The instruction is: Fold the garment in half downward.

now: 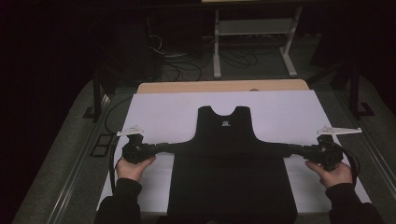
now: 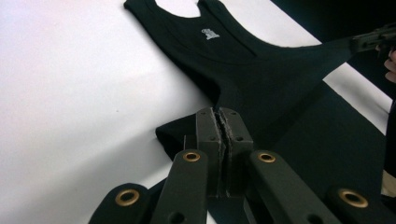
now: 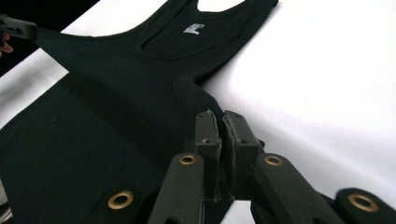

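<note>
Black tank top (image 1: 231,154) lies flat on the white table cover (image 1: 159,112), neckline away from you. Your left gripper (image 1: 164,148) and right gripper (image 1: 290,149) each clamp a side edge, level across the garment's width, fabric stretched between them.

Dim room, black surroundings; the white sheet (image 1: 280,112) glares brightly, and the near foreground seems slightly soft.
</note>
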The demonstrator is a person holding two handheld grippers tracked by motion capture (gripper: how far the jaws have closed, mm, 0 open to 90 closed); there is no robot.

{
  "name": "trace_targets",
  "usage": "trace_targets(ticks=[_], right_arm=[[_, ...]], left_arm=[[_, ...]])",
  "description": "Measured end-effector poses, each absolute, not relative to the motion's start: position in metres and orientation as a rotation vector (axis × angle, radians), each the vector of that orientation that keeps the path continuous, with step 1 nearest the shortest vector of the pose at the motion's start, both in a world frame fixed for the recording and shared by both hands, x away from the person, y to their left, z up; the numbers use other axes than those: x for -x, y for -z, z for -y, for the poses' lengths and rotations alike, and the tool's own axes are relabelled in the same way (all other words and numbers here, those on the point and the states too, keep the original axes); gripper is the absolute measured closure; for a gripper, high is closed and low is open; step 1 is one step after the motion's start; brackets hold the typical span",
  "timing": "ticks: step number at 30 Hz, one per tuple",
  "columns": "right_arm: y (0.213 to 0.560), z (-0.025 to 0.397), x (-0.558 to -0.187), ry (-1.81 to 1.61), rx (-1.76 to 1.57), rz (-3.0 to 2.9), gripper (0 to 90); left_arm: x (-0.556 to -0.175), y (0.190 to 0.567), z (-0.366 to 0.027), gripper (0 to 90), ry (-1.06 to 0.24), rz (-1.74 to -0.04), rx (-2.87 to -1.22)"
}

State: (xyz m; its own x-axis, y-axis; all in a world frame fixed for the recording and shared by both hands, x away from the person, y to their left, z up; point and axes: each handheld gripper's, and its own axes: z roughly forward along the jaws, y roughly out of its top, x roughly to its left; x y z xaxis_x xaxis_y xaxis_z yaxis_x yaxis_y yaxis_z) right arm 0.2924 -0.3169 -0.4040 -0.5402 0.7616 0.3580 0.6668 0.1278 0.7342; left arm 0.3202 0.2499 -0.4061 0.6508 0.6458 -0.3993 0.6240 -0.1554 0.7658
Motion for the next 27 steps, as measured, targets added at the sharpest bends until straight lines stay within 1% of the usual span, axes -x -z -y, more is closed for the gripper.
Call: trace_targets(ticks=[17,27], right_arm=[[0.413,0.318,-0.279,-1.351,-1.498,-2.341,83.5],[0.419,0.317,-0.274,-1.31,-1.521,-2.41,83.3]], left_arm=[[-0.297,0.41,-0.246,86.8,0.024,-1.021,-1.908],[-0.289,0.413,-0.244,86.8,0.063,-1.011,-1.96]])
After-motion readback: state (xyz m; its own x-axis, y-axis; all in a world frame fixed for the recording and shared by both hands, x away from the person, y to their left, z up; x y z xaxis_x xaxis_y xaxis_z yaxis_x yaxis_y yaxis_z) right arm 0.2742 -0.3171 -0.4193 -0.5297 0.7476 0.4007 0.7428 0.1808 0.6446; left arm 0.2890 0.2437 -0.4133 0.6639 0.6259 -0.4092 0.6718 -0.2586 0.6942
